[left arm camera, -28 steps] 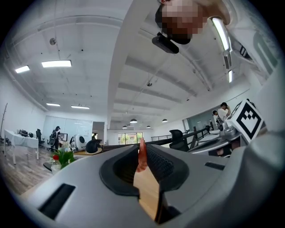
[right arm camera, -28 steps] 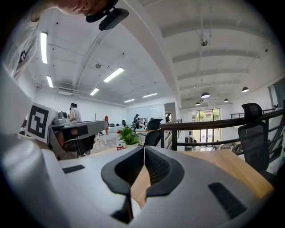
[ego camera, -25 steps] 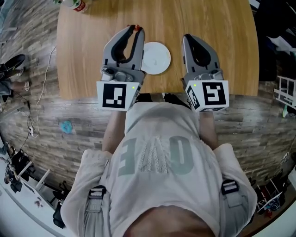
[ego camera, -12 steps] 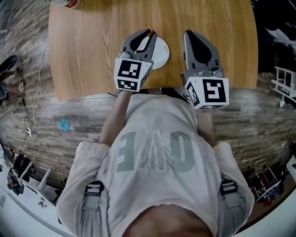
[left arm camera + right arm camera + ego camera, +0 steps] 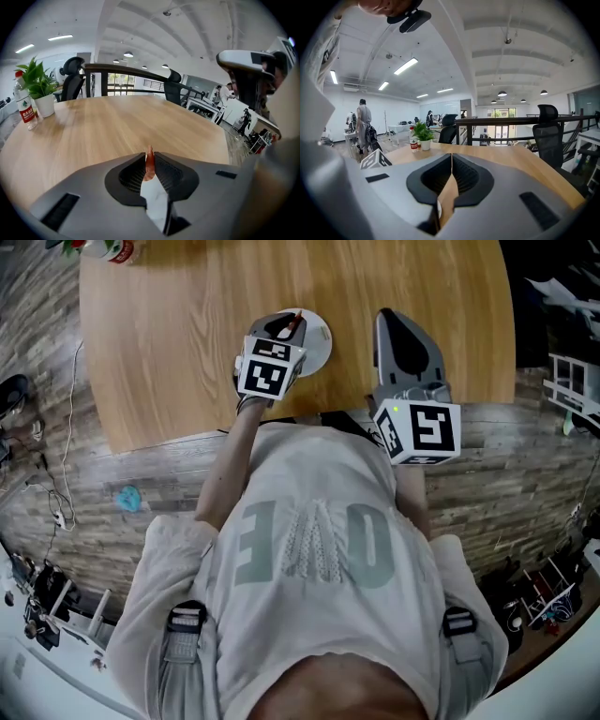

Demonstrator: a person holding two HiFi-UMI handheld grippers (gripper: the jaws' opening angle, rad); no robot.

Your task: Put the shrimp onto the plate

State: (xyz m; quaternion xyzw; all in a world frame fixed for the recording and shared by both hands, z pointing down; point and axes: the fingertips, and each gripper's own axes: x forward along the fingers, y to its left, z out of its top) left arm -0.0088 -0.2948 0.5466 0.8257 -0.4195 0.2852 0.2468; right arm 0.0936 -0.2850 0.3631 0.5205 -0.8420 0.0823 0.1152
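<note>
This is looking like an open-plan office, spreading across a large floor under a white ceiling. Long strip lights [image 5: 405, 65] and round pendant lamps [image 5: 502, 93] are shining overhead. A broad wooden table [image 5: 117, 122] is standing in the open, with black high-backed office chairs [image 5: 547, 126] sitting at its far side and a dark railing [image 5: 501, 120] running behind them. A potted plant [image 5: 40, 86] and a water bottle [image 5: 26, 110] are standing near one corner of the table. Farther back, people [image 5: 363, 119] are standing among desks [image 5: 401, 126] (too small to tell what is lying on them). Cables [image 5: 66, 442] are trailing over the wood-plank floor [image 5: 150, 470].
</note>
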